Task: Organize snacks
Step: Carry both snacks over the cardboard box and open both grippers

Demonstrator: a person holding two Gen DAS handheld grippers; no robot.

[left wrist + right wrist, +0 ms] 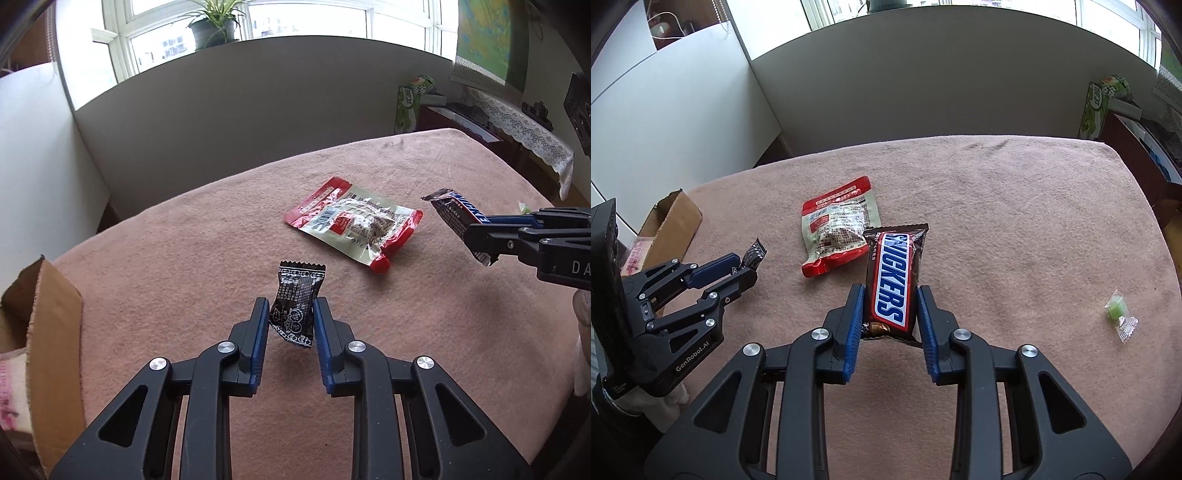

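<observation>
At the far left edge of the pink cloth-covered table (997, 192) stands an open brown cardboard box (670, 225). Just right of it, the left gripper (290, 314) pinches a small black crinkle-edged candy wrapper (295, 302) above the cloth. Past the red-and-clear plastic snack pouch (836, 229) lying mid-table, the right gripper (890, 310) clamps a brown Snickers bar (894, 277) off the surface; a small green wrapped candy (1119, 314) lies far right.
</observation>
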